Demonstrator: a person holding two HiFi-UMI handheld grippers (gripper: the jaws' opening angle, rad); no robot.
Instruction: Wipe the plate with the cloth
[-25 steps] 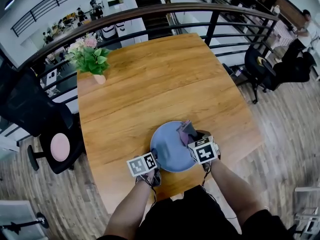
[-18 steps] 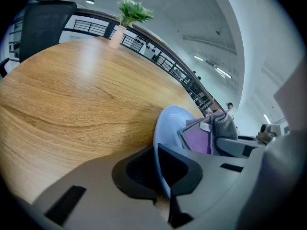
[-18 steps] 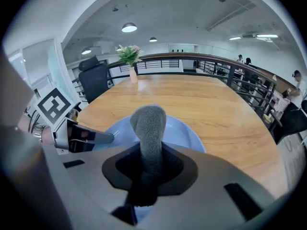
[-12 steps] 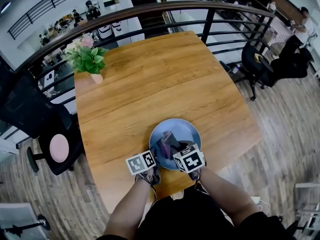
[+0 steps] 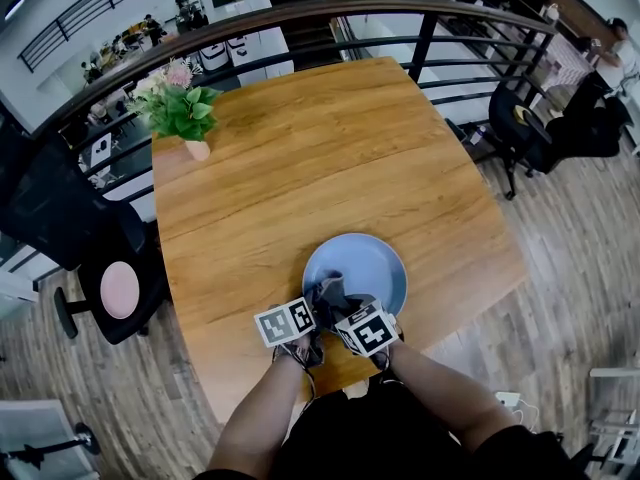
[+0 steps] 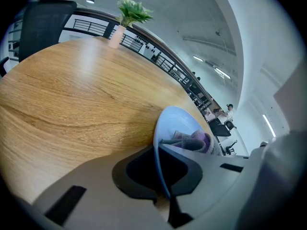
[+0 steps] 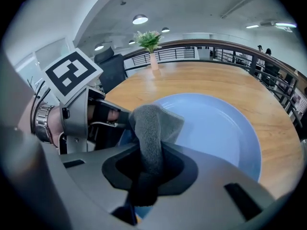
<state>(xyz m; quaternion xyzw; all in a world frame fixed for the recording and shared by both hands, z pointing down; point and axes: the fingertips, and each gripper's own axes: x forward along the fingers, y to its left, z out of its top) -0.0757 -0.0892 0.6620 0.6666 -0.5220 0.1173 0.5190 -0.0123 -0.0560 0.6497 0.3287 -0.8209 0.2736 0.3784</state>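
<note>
A light blue plate [image 5: 375,260] lies on the wooden table [image 5: 300,158] near its front edge. My left gripper [image 5: 311,315] is shut on the plate's near-left rim; in the left gripper view the rim [image 6: 159,176] runs edge-on between the jaws. My right gripper [image 5: 336,306] is shut on a grey-purple cloth [image 5: 328,292] and sits right beside the left one. The cloth [image 7: 151,128] bunches up out of the jaws and rests on the near-left part of the plate [image 7: 216,133]. From the left gripper view the cloth [image 6: 194,140] shows just past the rim.
A potted plant with pink flowers [image 5: 183,113] stands at the table's far left corner. A dark railing [image 5: 300,20] curves behind the table. A black chair with a pink seat [image 5: 115,288] is at the left, another chair [image 5: 520,128] at the right.
My right gripper has swept the cloth from the plate's right side across to its near-left part, ending beside the left gripper. The left gripper has kept its hold on the rim.
</note>
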